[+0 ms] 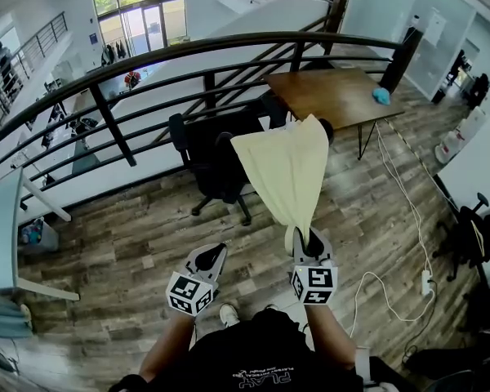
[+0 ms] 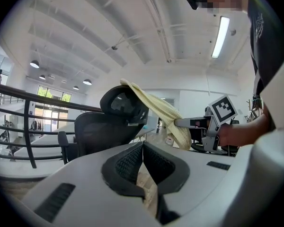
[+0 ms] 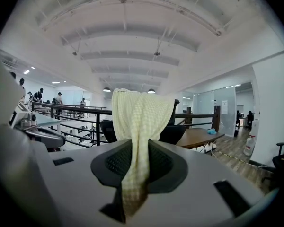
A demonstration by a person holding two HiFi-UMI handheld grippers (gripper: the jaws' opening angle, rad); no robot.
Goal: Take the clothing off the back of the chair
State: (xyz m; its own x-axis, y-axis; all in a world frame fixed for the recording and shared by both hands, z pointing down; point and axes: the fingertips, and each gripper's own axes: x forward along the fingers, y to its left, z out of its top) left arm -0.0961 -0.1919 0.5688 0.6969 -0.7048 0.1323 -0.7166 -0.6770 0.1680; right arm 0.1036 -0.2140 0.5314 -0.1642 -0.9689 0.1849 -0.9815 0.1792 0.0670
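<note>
The person stands on a wood-plank floor (image 1: pixel 147 235) facing a black mesh office chair (image 1: pixel 216 166), a gripper in each hand.

The right gripper (image 1: pixel 307 240) has its jaws pinched on the bunched lower end of a pale yellow, finely checked cloth (image 1: pixel 286 170). In the right gripper view the fabric (image 3: pixel 139 122) runs straight down between the two dark pads (image 3: pixel 163 162) and hangs out below them. From there the cloth spreads wider as it rises to the chair, and its far end lies draped over the top of the headrest (image 2: pixel 123 105), so the garment spans the gap between the gripper and the chair back.

The left gripper (image 1: pixel 212 256) hangs just beside the right one, to its left. Its jaws are pressed together at the tips with nothing between them, and it touches neither the cloth nor the chair.

Behind the chair runs a black metal railing (image 1: pixel 106 117). To the right of the chair stands a brown wooden table (image 1: pixel 331 92) with a small blue object (image 1: pixel 381 96) near its far corner. A white cable (image 1: pixel 408 211) trails across the floor on the right.
</note>
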